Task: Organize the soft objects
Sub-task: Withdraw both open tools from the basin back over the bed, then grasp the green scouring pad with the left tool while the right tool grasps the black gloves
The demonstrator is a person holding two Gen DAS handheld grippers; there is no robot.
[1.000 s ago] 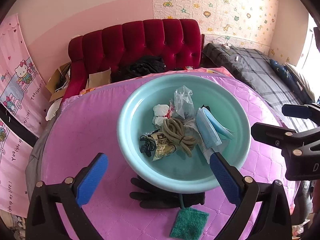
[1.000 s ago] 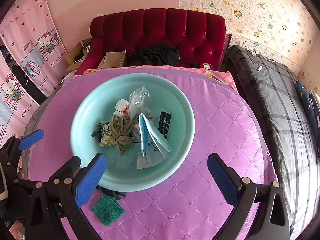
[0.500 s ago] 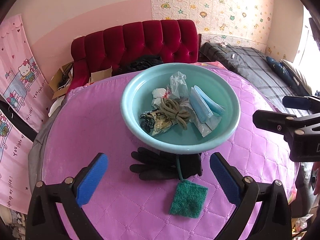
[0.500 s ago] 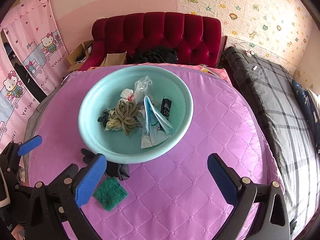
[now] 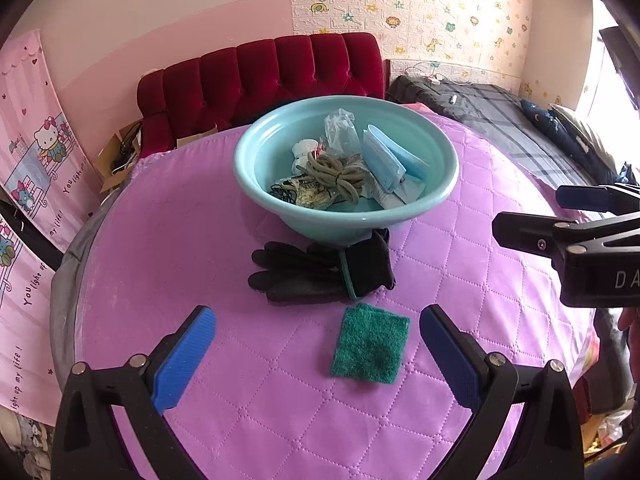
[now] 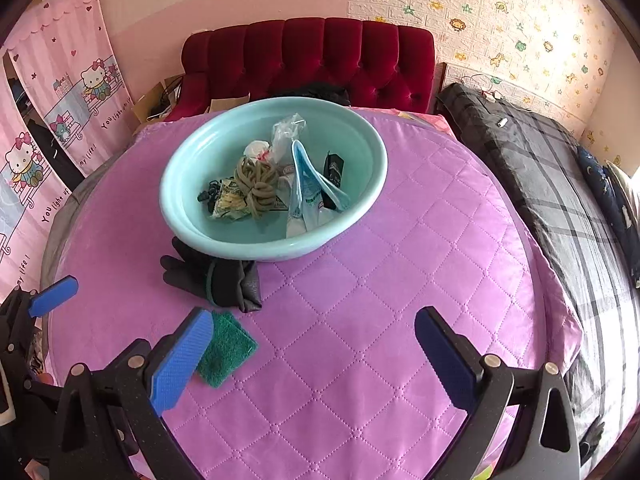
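Note:
A light blue basin [image 5: 256,184] [image 6: 360,200] stands on the purple quilted table [image 5: 480,280] [image 6: 380,300]. It holds a coiled rope [image 5: 338,174] [image 6: 258,184], blue face masks [image 5: 390,160] [image 6: 308,176], a clear bag and other small items. Black gloves [image 5: 316,270] [image 6: 216,276] lie against its near side. A green scouring pad [image 5: 370,344] [image 6: 226,350] lies nearer still. My left gripper [image 5: 316,354] is open and empty, just short of the pad. My right gripper [image 6: 314,354] is open and empty, to the pad's right; it also shows in the left wrist view [image 5: 576,236].
A red tufted sofa [image 5: 260,76] [image 6: 312,56] stands behind the table. A bed with a grey plaid cover [image 5: 520,128] [image 6: 560,180] is at the right. Pink cartoon curtains [image 6: 52,120] hang at the left. Cardboard boxes sit by the sofa.
Both grippers have pulled back and lowered from over the basin toward the near side of the table. The gloves and green pad have come fully into view. Both stay open.

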